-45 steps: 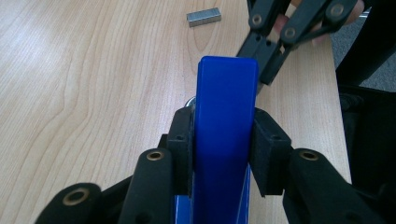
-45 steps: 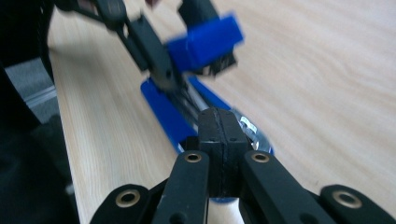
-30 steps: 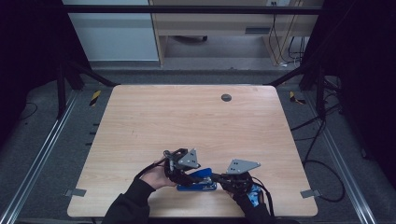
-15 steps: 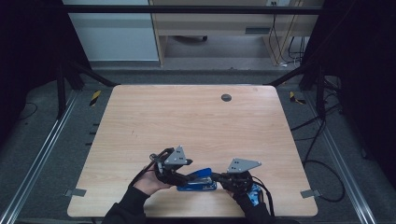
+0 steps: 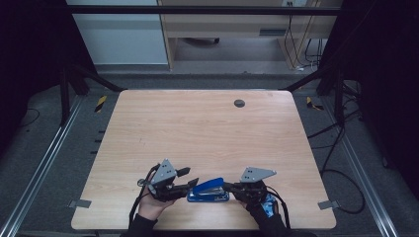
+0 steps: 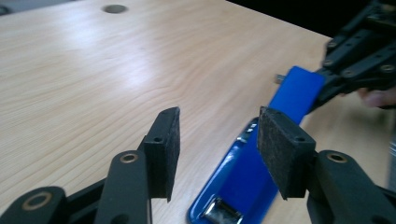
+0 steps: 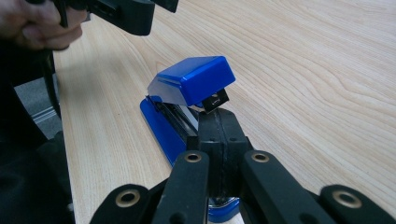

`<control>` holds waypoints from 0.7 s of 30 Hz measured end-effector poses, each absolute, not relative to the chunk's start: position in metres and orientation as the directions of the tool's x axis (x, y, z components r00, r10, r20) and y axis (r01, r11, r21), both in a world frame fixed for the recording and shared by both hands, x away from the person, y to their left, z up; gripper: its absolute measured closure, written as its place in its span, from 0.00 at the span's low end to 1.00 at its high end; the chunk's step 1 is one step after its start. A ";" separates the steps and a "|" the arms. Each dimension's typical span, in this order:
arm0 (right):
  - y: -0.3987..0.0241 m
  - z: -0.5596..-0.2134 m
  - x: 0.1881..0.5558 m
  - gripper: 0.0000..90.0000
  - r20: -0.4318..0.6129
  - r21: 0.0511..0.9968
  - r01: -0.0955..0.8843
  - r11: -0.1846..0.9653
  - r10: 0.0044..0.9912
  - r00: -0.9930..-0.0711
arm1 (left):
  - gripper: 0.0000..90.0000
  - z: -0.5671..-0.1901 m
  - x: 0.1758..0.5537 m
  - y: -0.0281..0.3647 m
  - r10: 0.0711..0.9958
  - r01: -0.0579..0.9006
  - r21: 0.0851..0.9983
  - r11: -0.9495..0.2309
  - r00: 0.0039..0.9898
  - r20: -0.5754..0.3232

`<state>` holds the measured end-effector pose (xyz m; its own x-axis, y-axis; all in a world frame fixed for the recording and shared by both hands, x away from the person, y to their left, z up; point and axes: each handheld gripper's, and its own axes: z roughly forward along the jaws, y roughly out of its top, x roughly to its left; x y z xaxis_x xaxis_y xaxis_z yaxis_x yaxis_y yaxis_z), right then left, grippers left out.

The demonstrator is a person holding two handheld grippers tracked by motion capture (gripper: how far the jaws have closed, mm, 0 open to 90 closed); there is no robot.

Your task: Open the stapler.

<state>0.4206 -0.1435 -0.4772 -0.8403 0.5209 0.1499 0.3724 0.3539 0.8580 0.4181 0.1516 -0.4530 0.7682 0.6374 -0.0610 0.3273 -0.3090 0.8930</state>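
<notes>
A: High view first. We've slid our left gripper (image 5: 190, 177) away to the left since a second ago; it was over the blue stapler (image 5: 208, 190), and now its jaw tips hang just off the stapler's left end. The stapler sits near the front edge of the table (image 5: 207, 128).

B: Left gripper view: jaws wide, they've just been narrowing a little, nothing pinched. The stapler's base (image 6: 243, 182) lies partly between them, untouched.

A: Right gripper view: our right gripper (image 7: 219, 135) is squeezed fully together, tips at the stapler, under the raised blue top (image 7: 196, 84).

B: So we'd guess the left one's lining up a fresh grab.
</notes>
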 end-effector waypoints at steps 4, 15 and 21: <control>-0.143 -0.477 0.421 1.00 0.152 0.858 0.373 0.353 0.519 -0.841 | 0.56 -0.464 0.408 0.154 0.696 0.322 0.912 -0.252 0.716 -0.061; -0.143 -0.476 0.422 1.00 0.154 0.859 0.371 0.353 0.513 -0.844 | 0.62 -0.487 0.380 0.156 0.798 0.323 0.936 -0.138 0.596 -0.089; -0.143 -0.476 0.423 1.00 0.155 0.860 0.370 0.351 0.510 -0.846 | 0.68 -0.495 0.364 0.151 0.823 0.322 0.940 -0.114 0.561 -0.092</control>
